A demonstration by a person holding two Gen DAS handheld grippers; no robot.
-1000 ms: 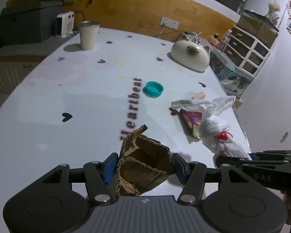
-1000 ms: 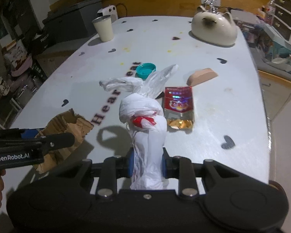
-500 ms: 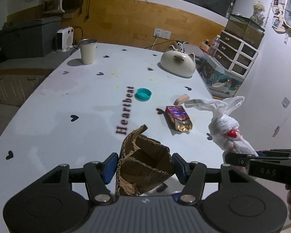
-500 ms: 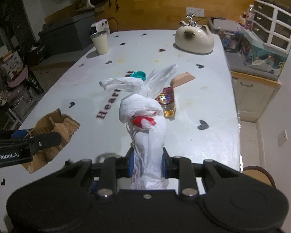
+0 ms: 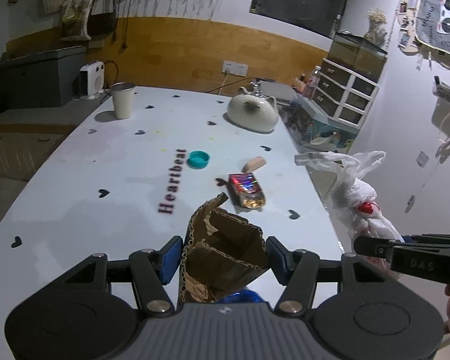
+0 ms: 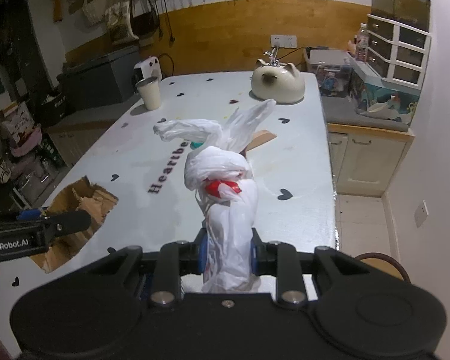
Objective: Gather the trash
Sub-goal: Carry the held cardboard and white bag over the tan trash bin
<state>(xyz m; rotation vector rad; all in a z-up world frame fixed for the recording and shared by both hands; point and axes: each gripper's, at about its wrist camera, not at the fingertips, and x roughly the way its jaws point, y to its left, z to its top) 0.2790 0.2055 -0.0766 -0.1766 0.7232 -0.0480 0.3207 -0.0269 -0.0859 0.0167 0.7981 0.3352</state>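
My left gripper (image 5: 223, 258) is shut on a torn brown cardboard piece (image 5: 225, 249) and holds it above the near end of the white table (image 5: 75, 186). My right gripper (image 6: 228, 255) is shut on a knotted white plastic bag (image 6: 225, 186) with something red inside, lifted off the table near its right edge; the bag also shows in the left wrist view (image 5: 357, 198). On the table lie a shiny red snack wrapper (image 5: 247, 190), a teal bottle cap (image 5: 198, 159) and a small tan wedge (image 5: 254, 163).
A metal cup (image 5: 122, 100) stands at the far left of the table and a cat-shaped ceramic pot (image 5: 252, 114) at the far right. Beyond the right edge are a low cabinet (image 6: 369, 156) and white drawers (image 5: 345, 96). A round stool (image 6: 381, 265) is below right.
Both grippers have risen and pulled back from the table with their loads. The white bag has come off the table, uncovering the red wrapper.
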